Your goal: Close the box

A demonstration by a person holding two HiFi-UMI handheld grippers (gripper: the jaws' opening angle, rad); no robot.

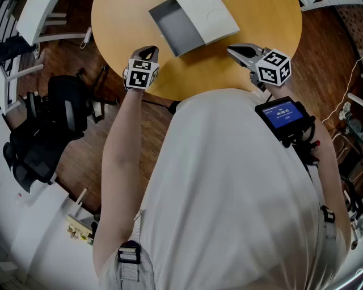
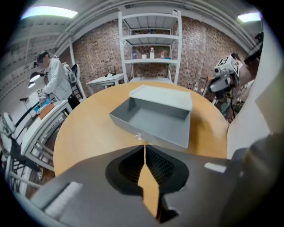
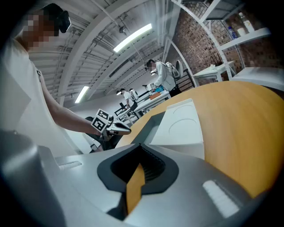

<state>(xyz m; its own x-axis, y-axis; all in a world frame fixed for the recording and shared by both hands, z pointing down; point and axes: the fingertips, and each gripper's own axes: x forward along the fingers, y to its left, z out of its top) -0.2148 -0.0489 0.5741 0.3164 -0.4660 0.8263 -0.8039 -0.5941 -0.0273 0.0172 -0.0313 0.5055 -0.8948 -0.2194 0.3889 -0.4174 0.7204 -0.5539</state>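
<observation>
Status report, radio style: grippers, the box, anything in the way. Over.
Left gripper shut, empty. Right gripper shut, empty. Box open: grey tray slid out of white sleeve. Nothing between grippers and box.

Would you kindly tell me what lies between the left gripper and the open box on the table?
Nothing but bare table lies between the left gripper and the box. The left gripper view shows this plainly, and the head view agrees.
</observation>
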